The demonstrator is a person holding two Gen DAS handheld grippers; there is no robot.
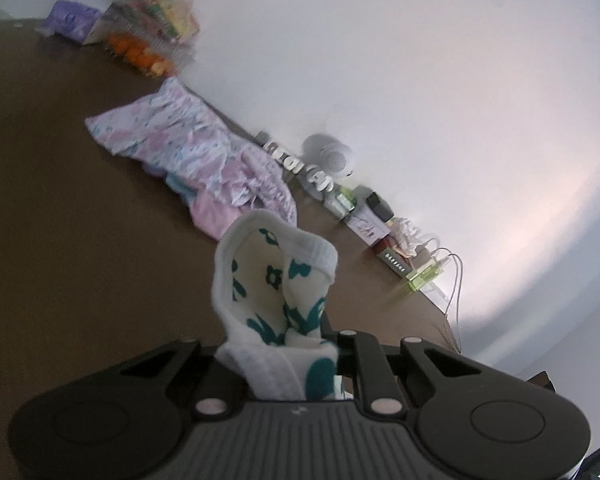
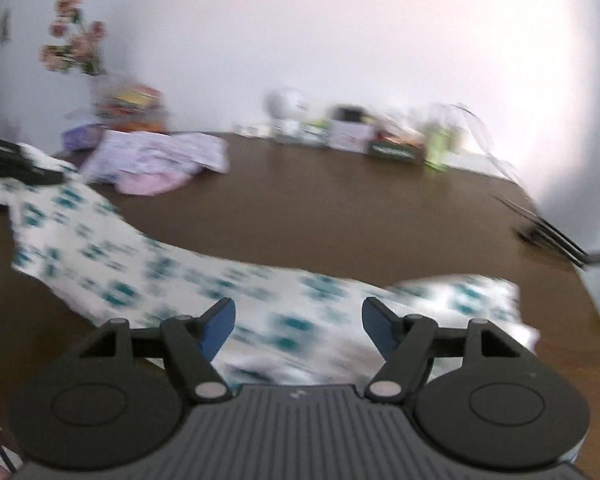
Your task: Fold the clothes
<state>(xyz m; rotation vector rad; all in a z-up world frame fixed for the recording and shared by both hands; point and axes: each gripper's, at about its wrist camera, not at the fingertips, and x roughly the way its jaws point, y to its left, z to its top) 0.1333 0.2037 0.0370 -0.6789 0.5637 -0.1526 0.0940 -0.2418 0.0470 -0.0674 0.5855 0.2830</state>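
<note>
A white garment with teal flower print (image 2: 204, 276) stretches across the brown table (image 2: 340, 200). Its far left end is lifted by my left gripper (image 2: 40, 174), seen as a black shape at the left edge of the right wrist view. In the left wrist view that gripper (image 1: 276, 344) is shut on a bunched white-hemmed fold of the same garment (image 1: 268, 276). My right gripper (image 2: 298, 322) is open, its blue-padded fingers spread above the garment's middle, holding nothing. A pile of pink and lilac printed clothes (image 1: 188, 148) lies further back (image 2: 160, 156).
Along the white wall stand a bag of snacks (image 1: 156, 28), a purple pack (image 1: 70, 20), a white round device (image 1: 328, 154), small boxes (image 1: 366, 220), a green charger with cables (image 1: 424, 276) and pink flowers (image 2: 74, 36). The table's right edge (image 2: 560, 248) is near.
</note>
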